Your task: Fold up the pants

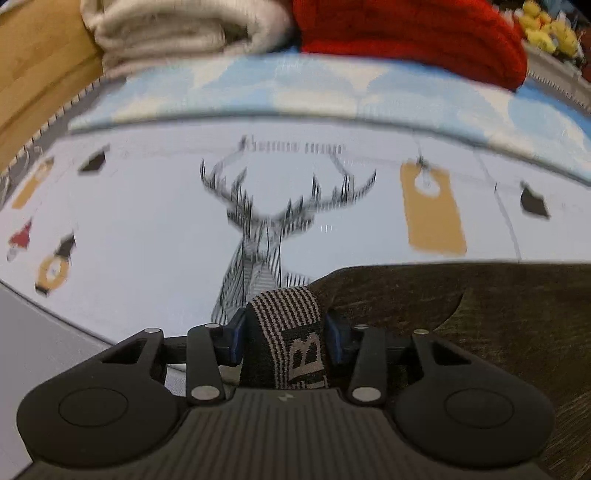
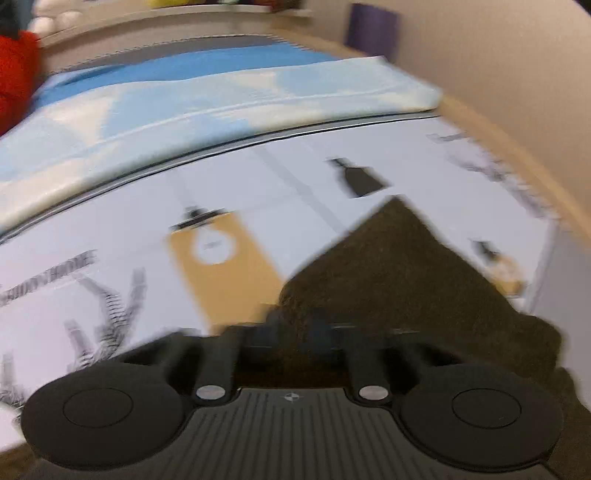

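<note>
Two views give us two ends of the same job. Between our left tongs (image 1: 284,332) stands the striped elastic waistband (image 1: 286,325) of the dark brown pants (image 1: 498,317), with the blue pads (image 1: 334,330) closed against its sides, so we hold that band pinched and raised; the rest of the pants spreads away to the right of those tongs over the printed white cloth (image 1: 147,221) covering the surface. Our right tongs (image 2: 310,332) are blurred (the picture smears just where the tips meet), but they look drawn nearly together with brown fabric bunched between them, so we judge them to be gripping the pants (image 2: 388,266) as well; from there the fabric runs forward to a pointed corner ahead of the tips. Holding the garment at two points probably lets us keep an edge taut while we carry it over for a fold. Only the left view shows the waistband with its lettering, the red garment (image 1: 406,33) and the folded cream towel (image 1: 177,29) far ahead; only the right view shows the pointed corner and the pale blue blanket (image 2: 221,99) beyond it.
</note>
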`<state>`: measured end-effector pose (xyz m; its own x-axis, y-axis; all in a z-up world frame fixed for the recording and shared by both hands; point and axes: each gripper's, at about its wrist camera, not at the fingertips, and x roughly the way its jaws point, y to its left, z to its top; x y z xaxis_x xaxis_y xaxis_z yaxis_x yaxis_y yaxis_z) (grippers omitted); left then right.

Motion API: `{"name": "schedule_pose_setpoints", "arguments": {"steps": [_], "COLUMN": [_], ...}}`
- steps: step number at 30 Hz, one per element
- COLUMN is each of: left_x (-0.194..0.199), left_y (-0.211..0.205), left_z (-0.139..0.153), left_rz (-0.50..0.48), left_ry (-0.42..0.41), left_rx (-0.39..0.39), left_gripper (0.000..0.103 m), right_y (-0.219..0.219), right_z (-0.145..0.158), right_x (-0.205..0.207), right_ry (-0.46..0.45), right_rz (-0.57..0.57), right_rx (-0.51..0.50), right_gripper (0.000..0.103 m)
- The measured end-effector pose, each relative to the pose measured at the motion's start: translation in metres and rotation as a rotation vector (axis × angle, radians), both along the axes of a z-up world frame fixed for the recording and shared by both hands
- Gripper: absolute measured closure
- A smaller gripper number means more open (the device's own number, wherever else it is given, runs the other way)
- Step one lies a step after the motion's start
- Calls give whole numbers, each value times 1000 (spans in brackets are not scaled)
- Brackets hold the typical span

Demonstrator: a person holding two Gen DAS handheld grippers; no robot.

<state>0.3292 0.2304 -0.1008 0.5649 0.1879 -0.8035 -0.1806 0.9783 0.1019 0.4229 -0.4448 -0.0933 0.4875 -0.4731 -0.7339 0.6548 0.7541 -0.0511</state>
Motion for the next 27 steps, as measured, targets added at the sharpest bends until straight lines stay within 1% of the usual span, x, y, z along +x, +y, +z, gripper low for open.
{"name": "schedule_pose_setpoints", "arguments": {"steps": [1, 2, 3, 4, 5, 6, 7, 10, 12, 14, 15, 16, 18, 20, 21, 23, 24, 25, 26, 27], "left_x": [-1, -1, -1, -1, 1, 2, 3, 6, 6, 5, 3, 1, -3, -8, -11, -19, -25, -33, -40, -49], "left_y": [-2, -5, -8, -12, -14, -15, -16, -12, -8, -4, -4, -5, -3, 3, 6, 10, 12, 12, 11, 10], "left_z": [4, 7, 9, 8, 7, 4, 3, 7, 12, 16, 18, 21, 28, 36, 41, 54, 61, 69, 77, 85], "left_rz": [-5, -14, -23, -25, -21, -17, -15, 8, 30, 38, 35, 33, 38, 60, 77, 109, 117, 122, 124, 128], "left_ry": [-39, -66, -86, -94, -90, -80, -69, -61, -67, -68, -70, -79, -101, -124, -133, -151, -163, -177, -186, -185], "left_rx": [7, 16, 25, 39, 52, 55, 54, 28, 2, -20, -20, -10, 7, -6, -17, -45, -63, -81, -94, -114], "left_gripper": [57, 57, 57, 57, 56, 55, 54, 51, 50, 50, 50, 50, 50, 50, 50, 50, 50, 50, 50, 50], "right_y": [-8, -15, -19, -25, -30, -36, -41, -56, -71, -84, -92, -98, -109, -120, -126, -136, -140, -139, -137, -137], "right_z": [7, 14, 21, 23, 22, 19, 16, 16, 21, 29, 33, 33, 32, 28, 23, 10, 3, -2, -2, 0], "right_x": [-10, -20, -28, -27, -24, -20, -22, -42, -60, -82, -95, -107, -124, -141, -146, -149, -149, -147, -146, -144], "right_ry": [-133, -259, -363, -402, -384, -348, -319, -274, -264, -266, -256, -236, -184, -163, -162, -170, -173, -167, -161, -168], "right_rz": [-42, -59, -59, -52, -52, -60, -72, -115, -174, -249, -302, -349, -432, -464, -465, -419, -387, -352, -326, -282], "right_rx": [51, 67, 71, 96, 134, 176, 201, 174, 144, 97, 61, 32, -4, 48, 106, 242, 289, 315, 282, 277], "right_gripper": [93, 93, 92, 90, 87, 78, 76, 74, 73, 69, 60, 46, 34, 34, 34, 35, 40, 51, 66, 96]}}
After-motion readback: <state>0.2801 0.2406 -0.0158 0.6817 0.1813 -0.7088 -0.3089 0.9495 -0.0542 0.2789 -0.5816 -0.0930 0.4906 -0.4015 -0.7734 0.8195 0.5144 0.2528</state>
